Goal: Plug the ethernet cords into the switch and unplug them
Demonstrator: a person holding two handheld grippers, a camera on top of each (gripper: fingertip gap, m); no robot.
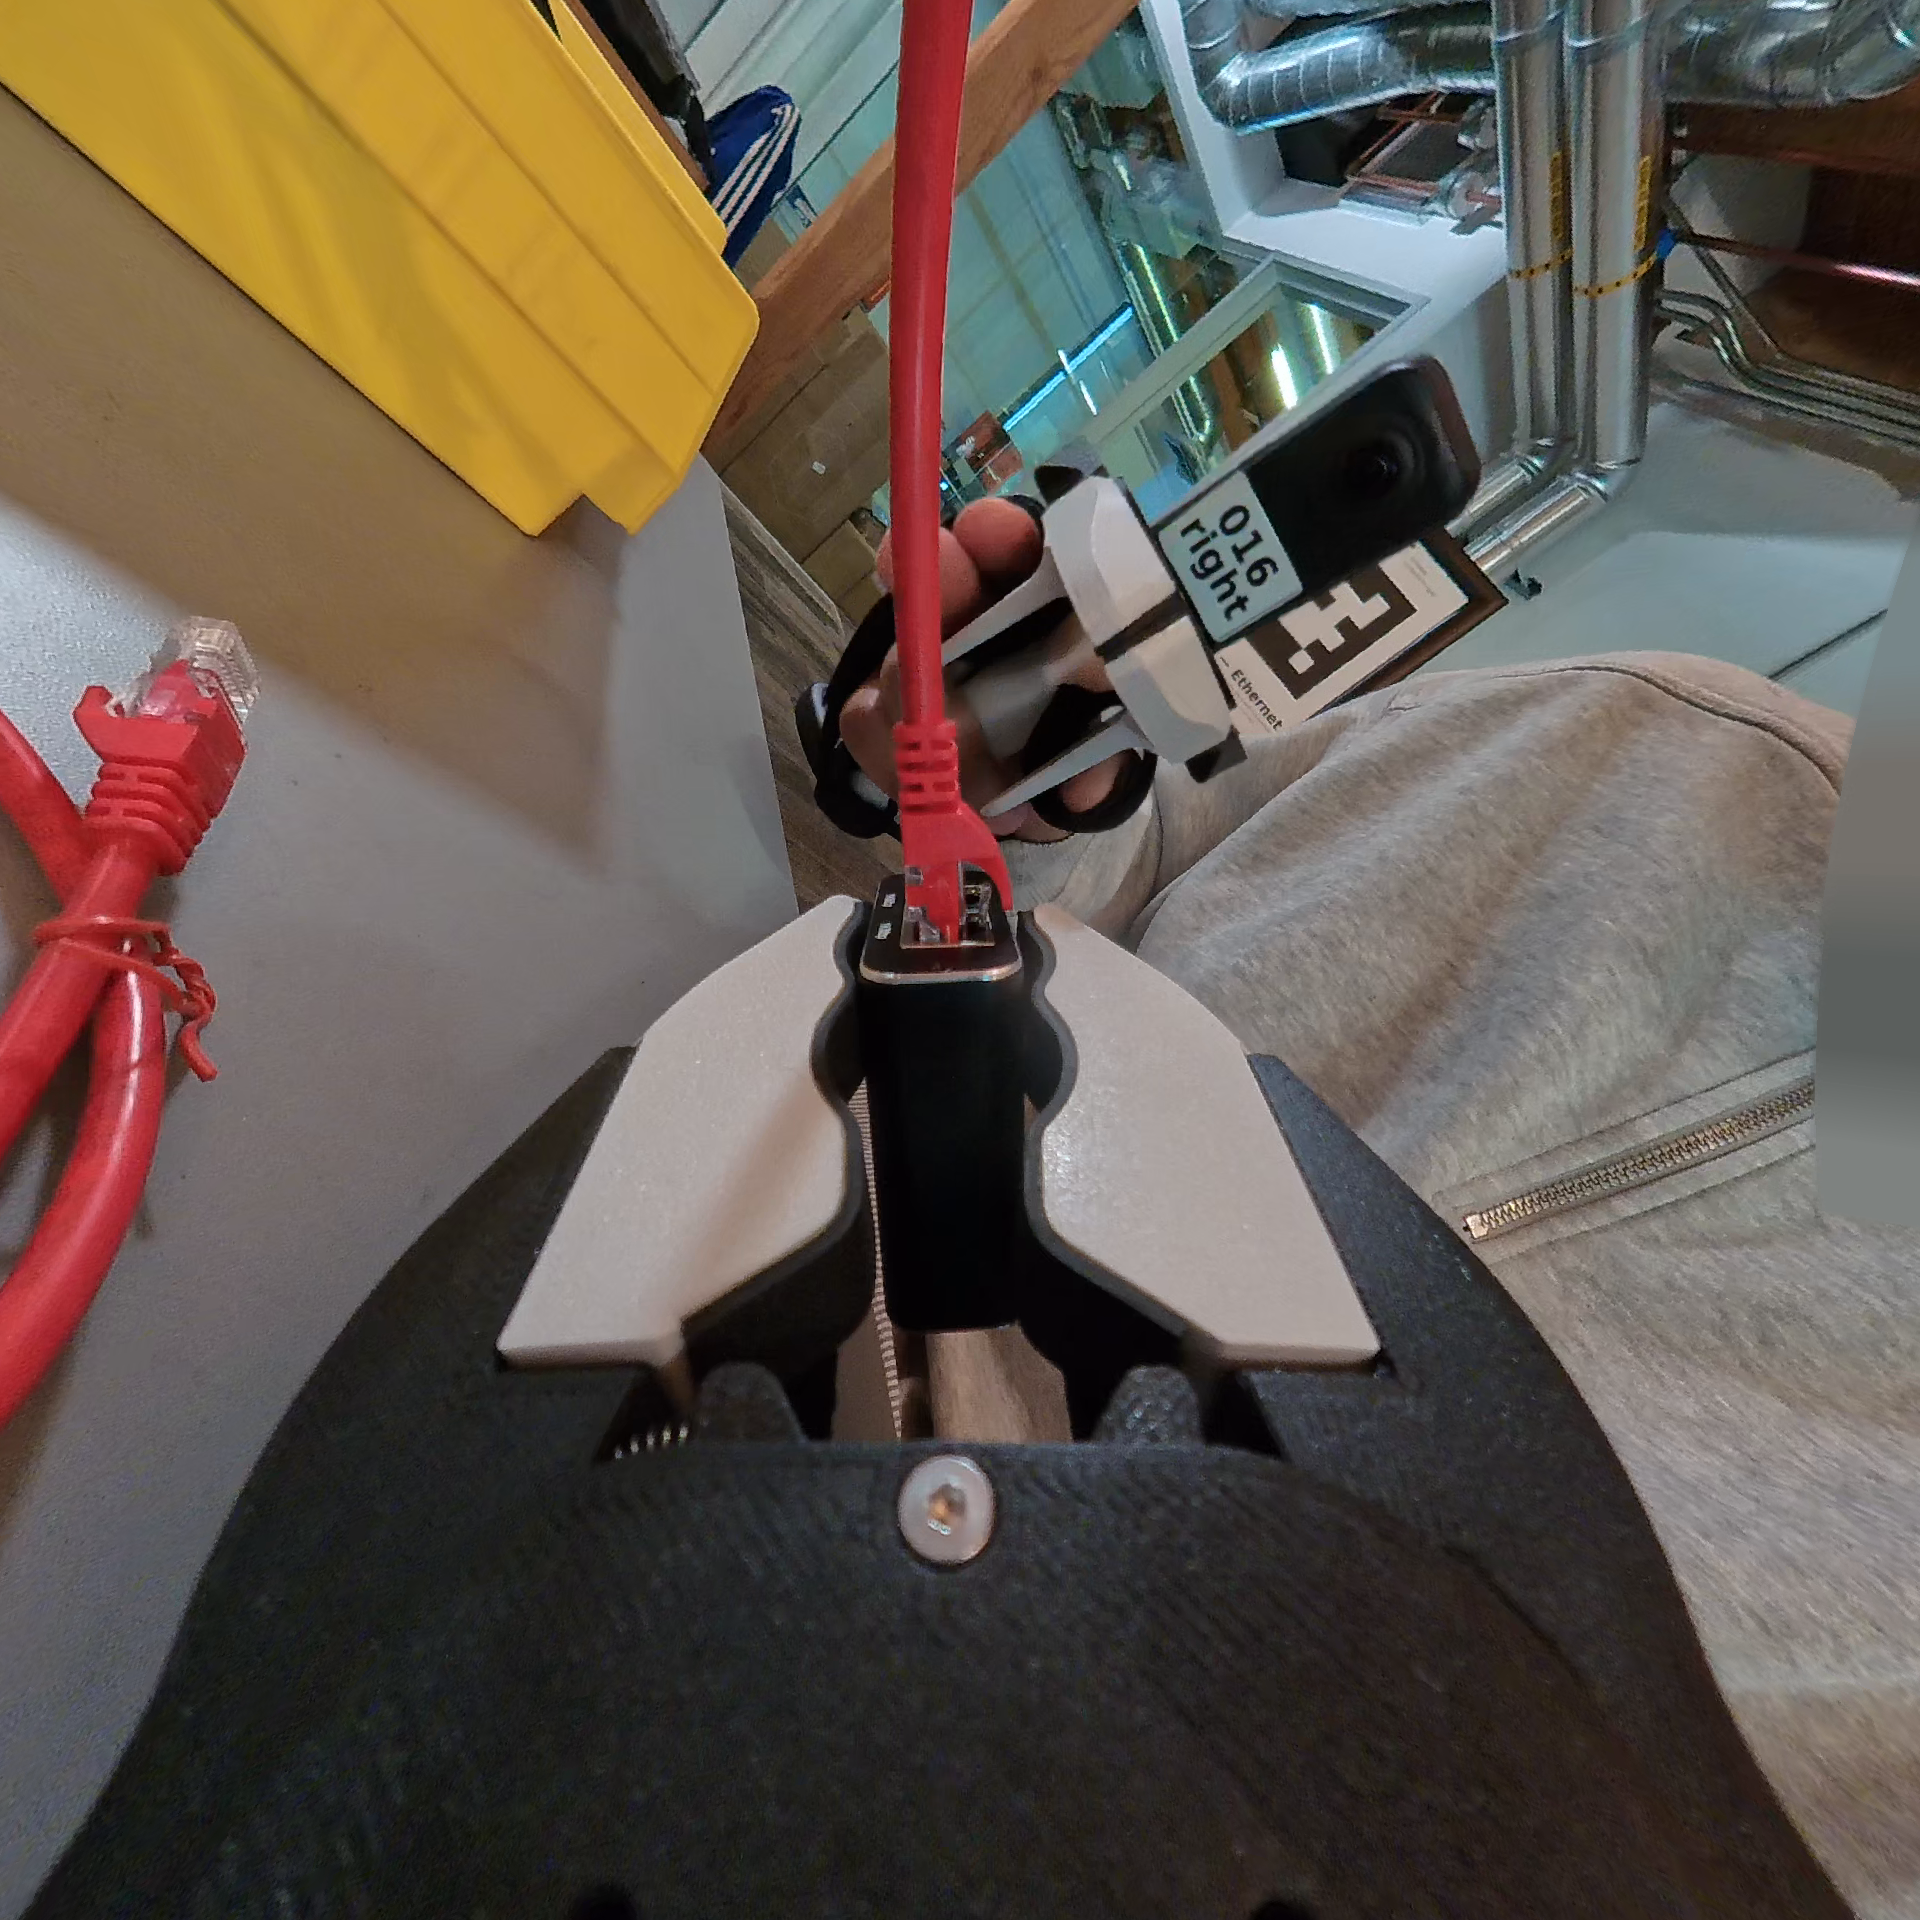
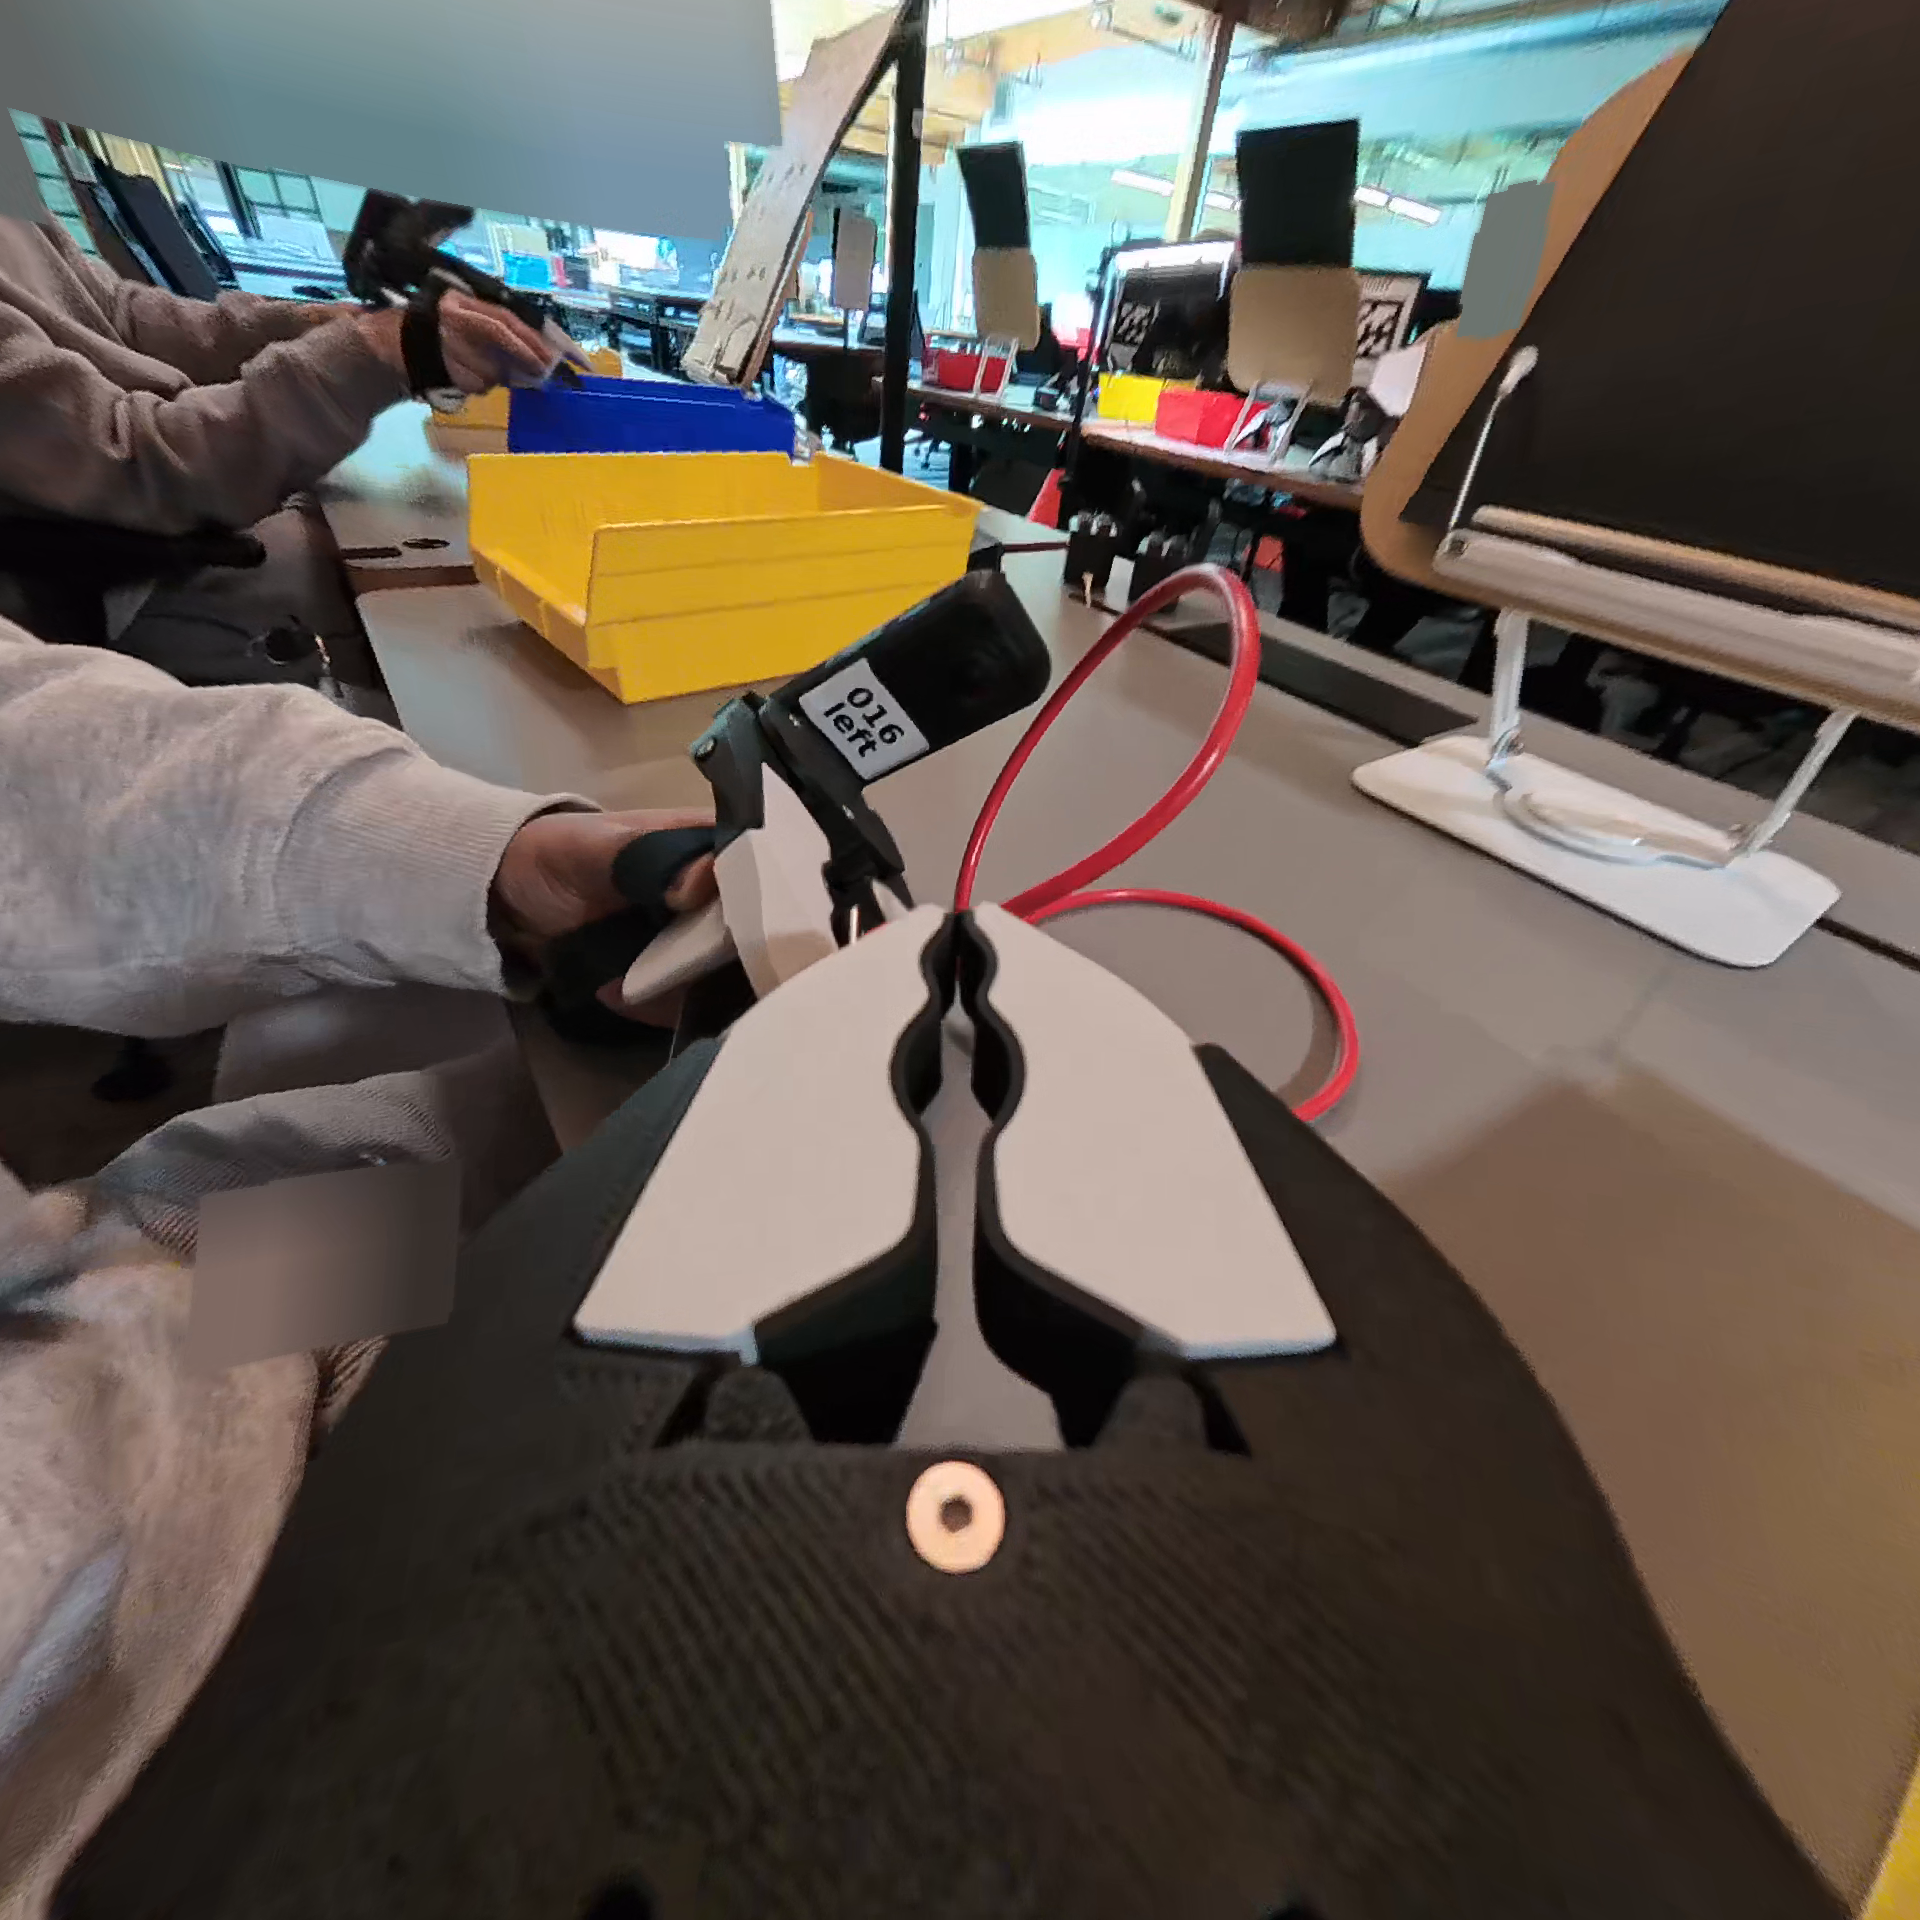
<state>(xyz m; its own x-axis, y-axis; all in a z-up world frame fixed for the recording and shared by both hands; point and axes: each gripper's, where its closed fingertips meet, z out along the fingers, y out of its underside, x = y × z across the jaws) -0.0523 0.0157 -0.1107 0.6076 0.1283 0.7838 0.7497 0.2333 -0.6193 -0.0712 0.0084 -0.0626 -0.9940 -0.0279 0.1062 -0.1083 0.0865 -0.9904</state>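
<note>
My left gripper (image 1: 940, 925) is shut on a small black switch (image 1: 940, 1122) and holds it upright between its pads. A red ethernet cord (image 1: 920, 416) rises from the switch, and its plug (image 1: 930, 800) sits in a top port. A second red cord's plug (image 1: 166, 727) lies loose on the grey table (image 1: 364, 935) to the left. My right gripper (image 2: 956, 920) is shut, with nothing visible between its fingertips. Just behind its tips, the red cord (image 2: 1236, 665) loops up and down onto the table. The switch is hidden in the right wrist view.
A yellow bin (image 2: 727, 561) stands at the back of the table, with a blue bin (image 2: 644, 416) behind it. A white stand (image 2: 1600, 862) holding a dark board is at the right. Another person's arm (image 2: 208, 353) works at the far left. A grey sleeve (image 1: 1455, 935) is close by.
</note>
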